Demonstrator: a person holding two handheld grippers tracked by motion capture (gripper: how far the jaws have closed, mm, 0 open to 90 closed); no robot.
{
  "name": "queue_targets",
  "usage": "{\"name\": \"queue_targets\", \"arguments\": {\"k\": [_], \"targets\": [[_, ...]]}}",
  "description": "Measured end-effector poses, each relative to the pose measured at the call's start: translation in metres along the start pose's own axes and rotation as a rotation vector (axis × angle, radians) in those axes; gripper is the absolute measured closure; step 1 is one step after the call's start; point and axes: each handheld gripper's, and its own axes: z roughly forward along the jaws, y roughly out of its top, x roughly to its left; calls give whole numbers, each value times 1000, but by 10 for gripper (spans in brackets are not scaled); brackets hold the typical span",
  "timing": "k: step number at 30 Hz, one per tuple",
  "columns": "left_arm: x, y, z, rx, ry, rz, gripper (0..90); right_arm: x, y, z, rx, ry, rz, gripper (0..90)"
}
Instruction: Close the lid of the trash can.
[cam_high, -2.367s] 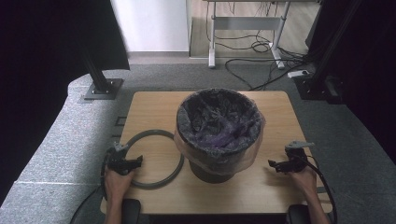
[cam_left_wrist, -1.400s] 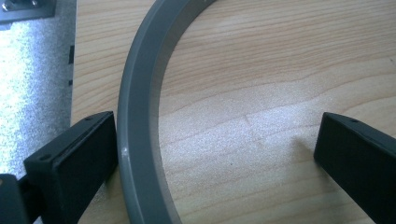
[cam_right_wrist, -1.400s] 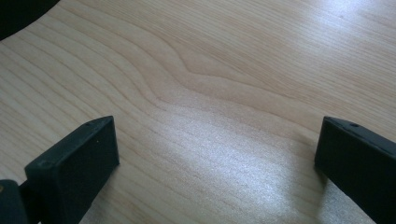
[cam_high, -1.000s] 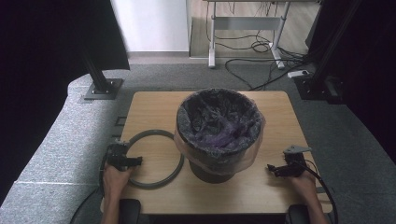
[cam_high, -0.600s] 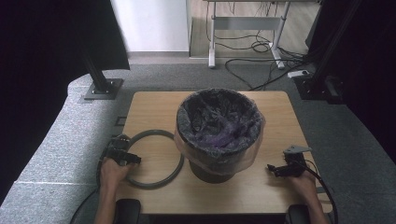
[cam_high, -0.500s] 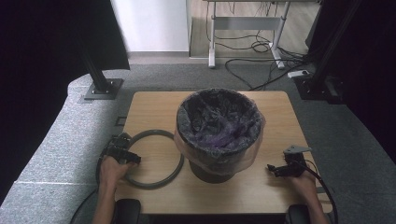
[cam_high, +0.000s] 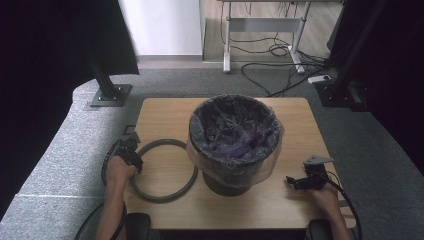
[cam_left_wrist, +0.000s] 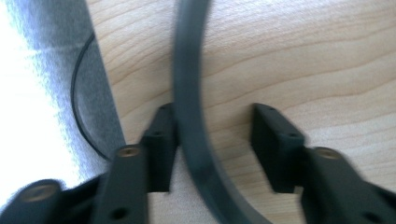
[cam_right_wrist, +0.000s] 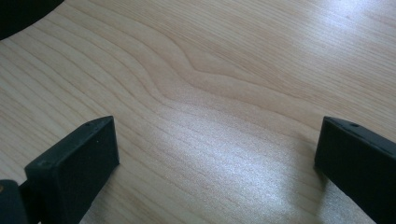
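A dark grey ring (cam_high: 161, 198) lies flat on the wooden table (cam_high: 165, 115), left of a round bin (cam_high: 235, 170) lined with a plastic bag. My left gripper (cam_high: 132, 150) is at the ring's left side. In the left gripper view the ring (cam_left_wrist: 189, 93) runs between the jaws of that gripper (cam_left_wrist: 214, 112), which have just been closing: one pad (cam_left_wrist: 161, 140) touches the ring, the other stands apart from it. My right gripper (cam_high: 295, 181) rests open near the table's front right, with bare wood between its jaws (cam_right_wrist: 217, 135).
The bin stands in the table's middle, close to the ring's right side. Grey padded surfaces flank the table on the left. Black stands, a desk frame and cables (cam_high: 280, 50) are on the floor beyond the far edge.
My left hand has moved away from the front edge along the ring's left side, and its jaws have narrowed around the ring. The right hand has not moved.
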Motion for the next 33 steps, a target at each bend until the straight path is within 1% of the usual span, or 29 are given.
{"name": "queue_targets", "arguments": {"k": [3,4,5,7,9,11,13,15,17,20,23,27,28,33], "targets": [[1,2,-1,8,9,-15,683,0,0,0,0,1,0,0],[1,2,-1,10,18,-18,712,0,0,0,0,1,-1,0],[2,2,-1,9,14,-26,737,0,0,0,0,1,-1,0],[4,1,-1,4,7,-47,756,0,0,0,-1,2,-2,0],[7,0,-1,0,-2,-52,779,0,0,0,0,2,-2,0],[10,-1,-1,-7,-24,-58,785,0,0,0,0,2,-2,0],[14,-2,-1,-19,-54,-87,790,0,0,0,0,2,-2,0],[19,-4,-1,-27,-83,-103,793,0,0,0,0,2,-2,0],[22,-5,-1,-31,-107,-116,794,0,0,0,0,2,-2,0],[26,-5,-2,-22,-141,-125,796,0,0,0,0,2,-2,0],[27,-3,-7,-21,-147,-113,797,0,0,0,0,2,-2,0],[27,0,-20,-20,-162,-104,797,0,0,0,0,2,-2,0],[27,0,-20,-20,-162,-104,797,0,0,0,0,2,-2,0],[30,3,-38,-13,-169,-92,797,0,0,0,0,2,-2,0]]}}
